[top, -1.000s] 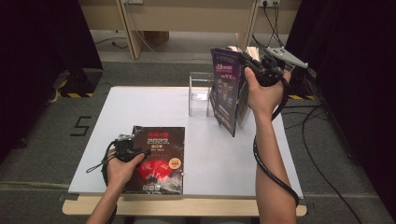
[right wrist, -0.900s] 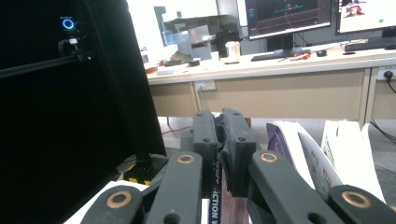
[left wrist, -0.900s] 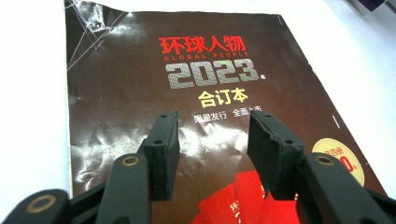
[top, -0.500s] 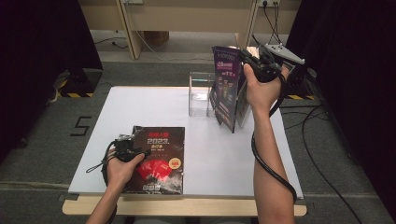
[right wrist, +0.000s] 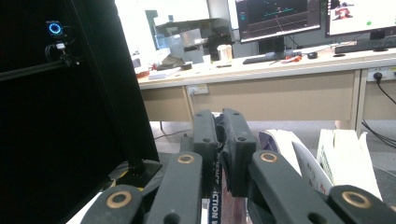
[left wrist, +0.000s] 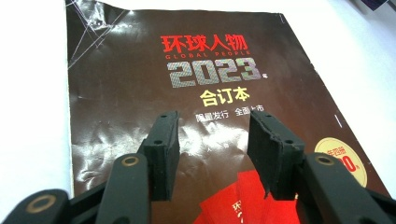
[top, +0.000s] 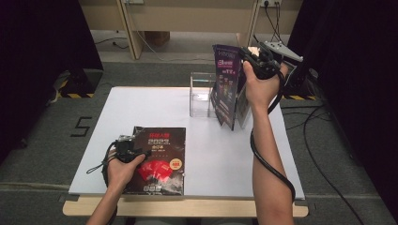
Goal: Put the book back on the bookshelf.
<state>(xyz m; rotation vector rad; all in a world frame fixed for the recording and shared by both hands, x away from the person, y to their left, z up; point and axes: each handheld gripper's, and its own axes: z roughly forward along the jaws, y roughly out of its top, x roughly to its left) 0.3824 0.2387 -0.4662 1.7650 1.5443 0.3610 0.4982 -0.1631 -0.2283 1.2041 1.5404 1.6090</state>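
Since a second ago, your right tongs have nudged the upright purple-covered magazine slightly; they stay clenched on its top edge, holding it standing just right of the clear acrylic box at the far side of the white counter. Your left tongs have not shifted: released, gaping over the dark glossy 2023 magazine, which lies flat well nearer you than the box. You have two magazines and one box.
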